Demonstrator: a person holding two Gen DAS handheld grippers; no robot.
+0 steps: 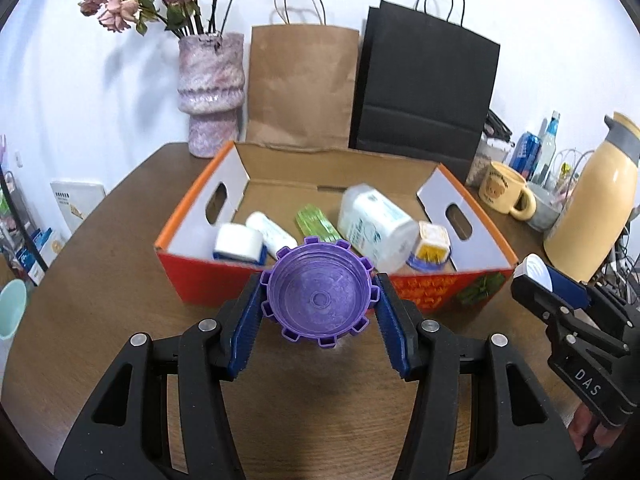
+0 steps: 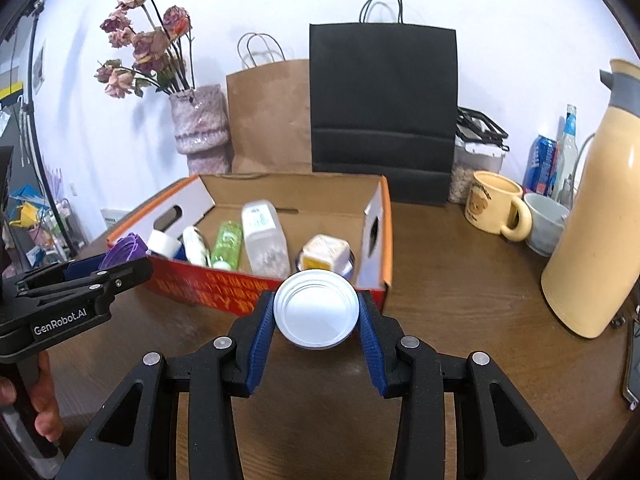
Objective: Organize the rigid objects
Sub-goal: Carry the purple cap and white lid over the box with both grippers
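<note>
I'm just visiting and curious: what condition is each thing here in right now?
Left tool: clamped on purple lid.
Purple lid: held above table.
Right tool: clamped on white lid.
White lid: held.
Cardboard box: open, part filled.
Flowers: wilted.
Mug: upright.

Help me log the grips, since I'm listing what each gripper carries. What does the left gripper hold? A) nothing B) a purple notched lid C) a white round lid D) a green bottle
B: the left gripper has its blue pads pressed on both sides of the purple notched lid, in front of the box.
</note>
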